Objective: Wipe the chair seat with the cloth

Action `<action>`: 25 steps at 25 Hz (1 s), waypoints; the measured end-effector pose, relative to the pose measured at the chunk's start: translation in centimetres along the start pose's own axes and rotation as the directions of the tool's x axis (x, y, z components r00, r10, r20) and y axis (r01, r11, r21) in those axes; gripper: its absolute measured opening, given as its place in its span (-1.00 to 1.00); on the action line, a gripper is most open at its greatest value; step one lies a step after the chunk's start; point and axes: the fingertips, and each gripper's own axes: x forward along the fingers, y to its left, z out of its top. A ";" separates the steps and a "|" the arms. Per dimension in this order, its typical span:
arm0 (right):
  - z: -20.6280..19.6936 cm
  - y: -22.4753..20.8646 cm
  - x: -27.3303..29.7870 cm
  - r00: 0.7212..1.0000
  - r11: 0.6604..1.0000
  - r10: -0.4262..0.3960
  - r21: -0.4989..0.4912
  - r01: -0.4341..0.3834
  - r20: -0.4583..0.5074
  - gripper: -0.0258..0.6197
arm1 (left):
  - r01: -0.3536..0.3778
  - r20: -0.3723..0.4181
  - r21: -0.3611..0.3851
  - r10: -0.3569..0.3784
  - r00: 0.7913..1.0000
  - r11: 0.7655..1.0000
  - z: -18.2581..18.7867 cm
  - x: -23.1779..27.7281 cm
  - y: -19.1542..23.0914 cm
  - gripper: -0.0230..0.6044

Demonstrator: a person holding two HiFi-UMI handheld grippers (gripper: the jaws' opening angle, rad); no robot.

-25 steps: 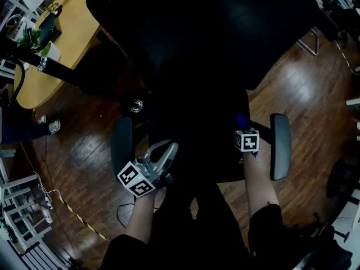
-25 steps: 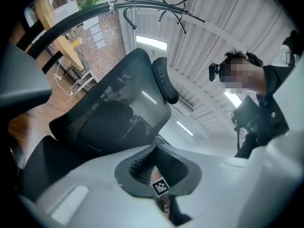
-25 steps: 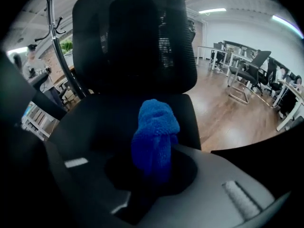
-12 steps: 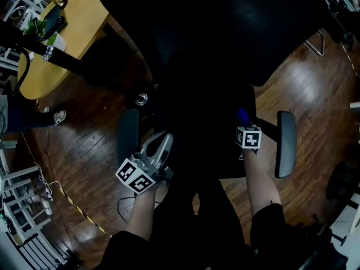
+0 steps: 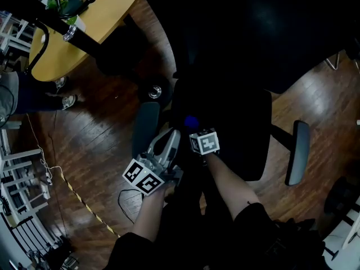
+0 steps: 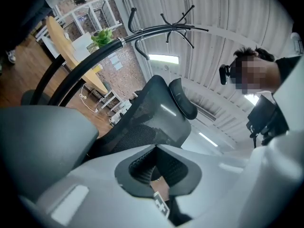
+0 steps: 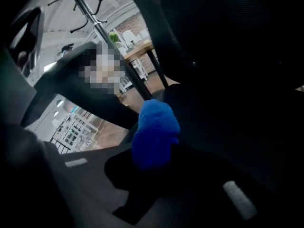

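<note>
A black office chair fills the head view, its seat (image 5: 236, 122) dark between a left armrest (image 5: 145, 129) and a right armrest (image 5: 297, 152). My right gripper (image 5: 194, 129) is shut on a blue cloth (image 5: 191, 121) at the seat's left part. In the right gripper view the blue cloth (image 7: 154, 132) bunches out of the right gripper (image 7: 152, 161) against the black seat (image 7: 228, 127). My left gripper (image 5: 170, 136) hangs beside the left armrest, fingers together with nothing held. The left gripper (image 6: 156, 147) points up at the mesh chair back (image 6: 152, 113).
A wooden table (image 5: 84, 32) stands at the upper left, crossed by a black coat rack pole (image 5: 50, 24). A person's shoes (image 5: 66, 101) rest on the dark wood floor (image 5: 101, 151). A cable (image 5: 73, 204) trails across the floor at lower left.
My right gripper has carried the blue cloth leftward across the seat, from near the right armrest to the left side. The left gripper stays by the left armrest.
</note>
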 end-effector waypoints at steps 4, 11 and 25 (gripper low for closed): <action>0.2 3.1 1.7 1.000 0.998 0.007 -0.070 -0.005 0.021 -0.80 | -0.001 0.023 -0.006 0.001 1.000 1.000 0.4 -0.2 0.0 -0.95; 0.0 0.4 0.1 0.998 0.999 -0.005 -0.051 0.008 0.065 -0.80 | 0.011 -0.005 0.007 -0.011 1.000 1.000 0.1 0.0 0.5 -0.95; -7.8 -20.3 -15.9 0.904 0.900 -0.427 0.109 0.423 0.023 -0.80 | 0.019 -0.076 0.029 -0.017 0.997 0.999 -1.1 1.2 1.9 -0.95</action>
